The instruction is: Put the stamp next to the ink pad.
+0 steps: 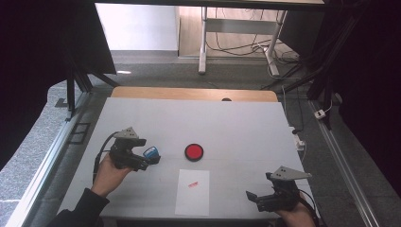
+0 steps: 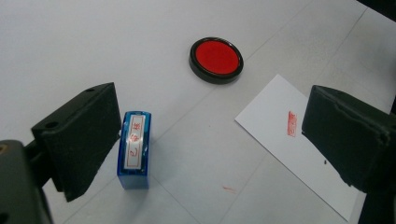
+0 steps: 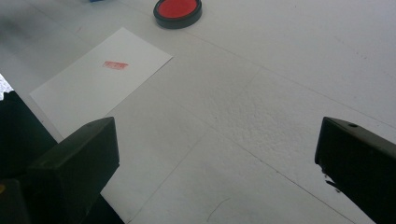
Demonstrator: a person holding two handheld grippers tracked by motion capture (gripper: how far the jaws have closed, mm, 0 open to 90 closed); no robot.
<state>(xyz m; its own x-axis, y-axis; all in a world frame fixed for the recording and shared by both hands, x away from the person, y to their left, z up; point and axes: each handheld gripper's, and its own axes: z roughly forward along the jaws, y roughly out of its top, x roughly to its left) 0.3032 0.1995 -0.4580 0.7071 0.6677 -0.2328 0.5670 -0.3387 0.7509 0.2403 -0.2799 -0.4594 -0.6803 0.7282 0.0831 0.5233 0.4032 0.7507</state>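
A blue stamp (image 2: 134, 149) stands on the white table beside the left jaw of my left gripper (image 2: 210, 126), and the other jaw stands far off, so the gripper is open. From above, the stamp (image 1: 151, 152) sits just right of the left gripper (image 1: 142, 158). A round black ink pad with a red face (image 1: 194, 152) lies mid-table. In front of it is a white sheet of paper (image 1: 193, 191) with a red stamp print (image 1: 193, 184). My right gripper (image 1: 257, 198) rests open near the front right corner, with nothing between its jaws (image 3: 217, 140).
The table (image 1: 236, 123) has a white cover, and a wooden edge (image 1: 194, 93) shows at the back. The right gripper view shows the paper (image 3: 100, 79) and ink pad (image 3: 177, 10) ahead. Dark frames and cables surround the table, and grey floor lies beyond.
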